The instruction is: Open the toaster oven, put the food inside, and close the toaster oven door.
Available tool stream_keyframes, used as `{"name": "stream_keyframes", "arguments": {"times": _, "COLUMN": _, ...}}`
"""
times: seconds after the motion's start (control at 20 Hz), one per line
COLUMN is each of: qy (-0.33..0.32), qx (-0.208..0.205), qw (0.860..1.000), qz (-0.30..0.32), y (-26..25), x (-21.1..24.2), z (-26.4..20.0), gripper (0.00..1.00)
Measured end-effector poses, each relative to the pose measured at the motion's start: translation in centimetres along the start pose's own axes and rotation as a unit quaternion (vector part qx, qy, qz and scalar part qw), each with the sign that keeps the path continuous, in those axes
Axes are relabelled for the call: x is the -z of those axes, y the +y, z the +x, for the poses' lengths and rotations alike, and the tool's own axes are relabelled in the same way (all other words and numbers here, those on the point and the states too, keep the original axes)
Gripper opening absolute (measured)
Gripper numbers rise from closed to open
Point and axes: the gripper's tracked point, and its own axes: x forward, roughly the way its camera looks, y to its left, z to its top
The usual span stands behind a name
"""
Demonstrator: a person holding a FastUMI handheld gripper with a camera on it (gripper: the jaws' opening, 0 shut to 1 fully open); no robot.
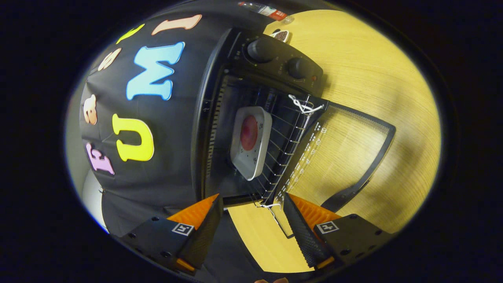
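Observation:
The black toaster oven stands open just ahead of my fingers, and the whole view is rolled sideways. Its glass door is folded all the way down over the wooden table, with the handle on its outer edge. Inside, a white square plate carrying a round red piece of food rests on the wire rack. My gripper is open with nothing between its fingers. One fingertip sits close to the near corner of the door.
Two black knobs sit on the oven's control panel. White string is tied at the door's hinge corners. The wooden table spreads beyond the door. A bottle and a small dark item lie behind the oven.

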Motion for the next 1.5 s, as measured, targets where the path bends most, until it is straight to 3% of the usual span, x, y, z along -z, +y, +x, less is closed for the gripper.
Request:
{"name": "stream_keyframes", "arguments": {"times": 0.25, "qy": 0.012, "qx": -0.011, "qw": 0.992, "qz": -0.126, "y": 1.1, "x": 2.0, "z": -2.6, "gripper": 0.97}}
{"name": "stream_keyframes", "arguments": {"times": 0.4, "qy": 0.014, "qx": 0.014, "qw": 0.973, "qz": -0.228, "y": -0.4, "x": 2.5, "z": -3.6, "gripper": 0.97}}
{"name": "stream_keyframes", "arguments": {"times": 0.55, "qy": 0.021, "qx": 0.055, "qw": 0.934, "qz": -0.353, "y": -2.9, "x": 3.3, "z": -4.7, "gripper": 0.97}}
{"name": "stream_keyframes", "arguments": {"times": 0.7, "qy": 0.026, "qx": 0.111, "qw": 0.877, "qz": -0.467, "y": -6.3, "x": 3.1, "z": -5.6, "gripper": 0.98}}
{"name": "stream_keyframes", "arguments": {"times": 0.8, "qy": 0.029, "qx": 0.151, "qw": 0.846, "qz": -0.51, "y": -8.4, "x": 2.8, "z": -5.8, "gripper": 0.98}}
{"name": "stream_keyframes", "arguments": {"times": 0.95, "qy": 0.04, "qx": 0.21, "qw": 0.821, "qz": -0.529, "y": -11.0, "x": 2.5, "z": -5.8, "gripper": 0.98}}
{"name": "stream_keyframes", "arguments": {"times": 1.15, "qy": 0.071, "qx": 0.279, "qw": 0.817, "qz": -0.5, "y": -14.2, "x": 3.0, "z": -5.2, "gripper": 0.98}}
{"name": "stream_keyframes", "arguments": {"times": 1.5, "qy": 0.092, "qx": 0.318, "qw": 0.813, "qz": -0.478, "y": -15.7, "x": 3.3, "z": -2.8, "gripper": 0.98}}
